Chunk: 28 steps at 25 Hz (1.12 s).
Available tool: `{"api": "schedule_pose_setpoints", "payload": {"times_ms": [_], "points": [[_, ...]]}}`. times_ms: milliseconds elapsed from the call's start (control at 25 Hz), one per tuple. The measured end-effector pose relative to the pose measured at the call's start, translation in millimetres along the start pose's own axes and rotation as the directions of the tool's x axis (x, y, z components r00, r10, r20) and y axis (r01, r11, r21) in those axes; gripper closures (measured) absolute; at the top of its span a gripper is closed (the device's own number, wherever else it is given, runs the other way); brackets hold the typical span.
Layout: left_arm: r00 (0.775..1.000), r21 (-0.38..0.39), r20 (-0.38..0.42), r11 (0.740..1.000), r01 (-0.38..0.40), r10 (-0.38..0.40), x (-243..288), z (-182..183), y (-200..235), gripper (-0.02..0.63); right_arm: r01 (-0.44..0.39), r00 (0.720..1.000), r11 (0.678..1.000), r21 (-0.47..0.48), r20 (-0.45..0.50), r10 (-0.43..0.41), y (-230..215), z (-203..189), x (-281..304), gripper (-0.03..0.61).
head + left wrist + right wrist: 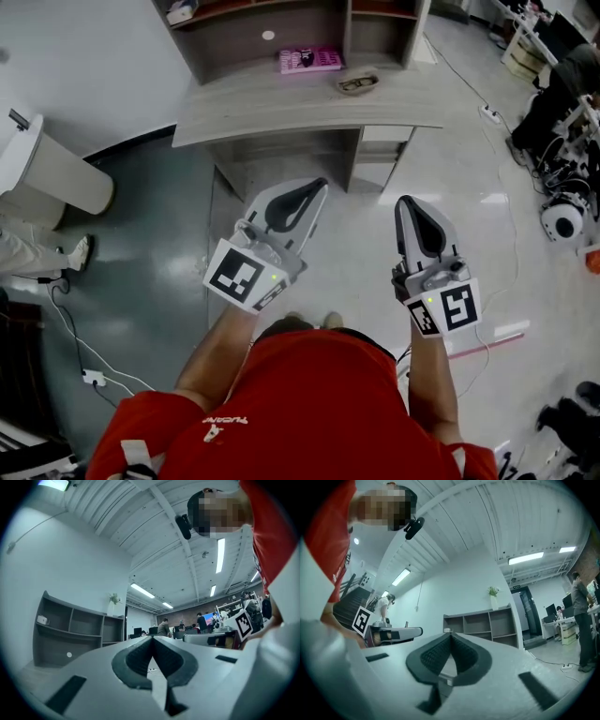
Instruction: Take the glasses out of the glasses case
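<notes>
The glasses case (373, 81) lies open on the bench (262, 105), toward its back edge and right of the middle, at the foot of the shelf unit (281, 23). Dark glasses (354, 84) rest inside it, too small to make out further. A pink book (310, 60) sits just beside the case on its left. Both tools hang over the floor (356, 244), short of the bench's front edge and well apart from the case. The left hand-held gripper (321, 184) is clenched with nothing in it — its dark pads meet at the tip. The right hand-held gripper (403, 201) is clenched the same way, tips touching, also with nothing between them.
</notes>
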<state>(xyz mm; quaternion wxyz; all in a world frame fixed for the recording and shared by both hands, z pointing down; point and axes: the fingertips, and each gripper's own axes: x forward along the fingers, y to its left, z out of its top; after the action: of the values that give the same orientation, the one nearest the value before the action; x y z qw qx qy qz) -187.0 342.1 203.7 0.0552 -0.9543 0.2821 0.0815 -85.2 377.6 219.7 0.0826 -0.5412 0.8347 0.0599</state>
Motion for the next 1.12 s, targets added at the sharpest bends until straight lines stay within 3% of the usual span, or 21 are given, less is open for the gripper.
{"api": "schedule_pose_setpoints", "payload": {"times_ms": [480,760,1120], "points": [[0.999,0.018,-0.028,1.0,-0.017,0.018,52.4,-30.8,3.6,0.603,-0.009,1.0,1.0,-0.012,-0.008,0.009,-55.5,-13.0,5.3,0.574],[0.999,0.018,-0.036,1.0,0.007,-0.006,110.0,-66.6,45.5,0.603,0.004,1.0,0.999,-0.047,-0.019,-0.005,-101.1,-29.4,54.3,0.574],[0.992,-0.004,-0.104,0.997,0.077,-0.077,202.7,-127.5,128.1,0.603,0.035,0.997,0.998,-0.06,-0.066,-0.039,-179.5,-55.4,159.7,0.574]]}}
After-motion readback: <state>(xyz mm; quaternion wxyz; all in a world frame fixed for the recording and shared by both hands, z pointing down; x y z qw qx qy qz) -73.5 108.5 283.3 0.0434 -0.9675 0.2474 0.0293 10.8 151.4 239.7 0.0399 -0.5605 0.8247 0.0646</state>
